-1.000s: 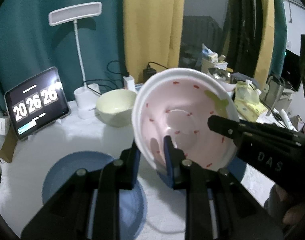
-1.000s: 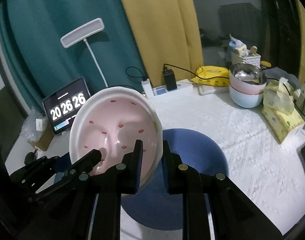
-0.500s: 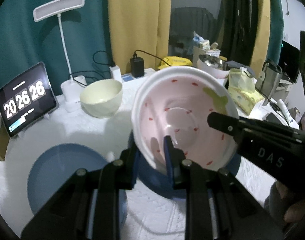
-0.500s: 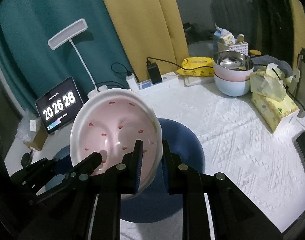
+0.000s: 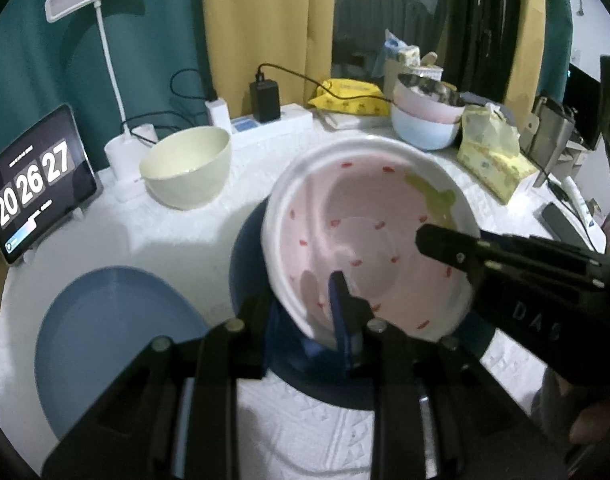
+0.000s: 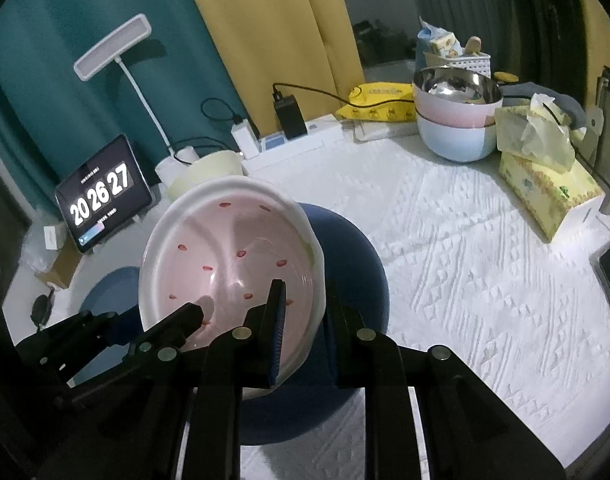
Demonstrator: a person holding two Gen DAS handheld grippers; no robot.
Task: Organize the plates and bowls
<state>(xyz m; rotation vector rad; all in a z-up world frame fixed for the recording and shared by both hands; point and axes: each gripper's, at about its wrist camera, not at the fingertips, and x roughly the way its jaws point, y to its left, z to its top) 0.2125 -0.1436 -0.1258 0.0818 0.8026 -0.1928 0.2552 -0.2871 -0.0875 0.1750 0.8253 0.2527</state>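
A pink bowl with red flecks and a white rim [image 5: 365, 236] [image 6: 233, 264] is held tilted above a dark blue plate [image 5: 245, 264] [image 6: 353, 248]. My left gripper [image 5: 305, 312] is shut on its near rim. My right gripper [image 6: 301, 320] is shut on the opposite rim, and it shows in the left wrist view [image 5: 457, 248]. A lighter blue plate [image 5: 109, 332] lies at the left. A cream bowl [image 5: 185, 166] [image 6: 205, 172] stands behind. Stacked pink, light blue and steel bowls [image 5: 425, 116] [image 6: 457, 116] stand at the back right.
A tablet clock [image 5: 33, 184] [image 6: 101, 196] and a white desk lamp [image 5: 101, 0] stand at the back left. A power strip with chargers [image 6: 289, 136], a yellow packet [image 6: 381, 100] and a tissue box [image 6: 545, 184] line the back and right. A phone [image 5: 561, 224] lies at the right edge.
Both grippers have carried the pink bowl down and over the dark blue plate. The bowl is tilted flatter than before. The clock went from 26 to 27.
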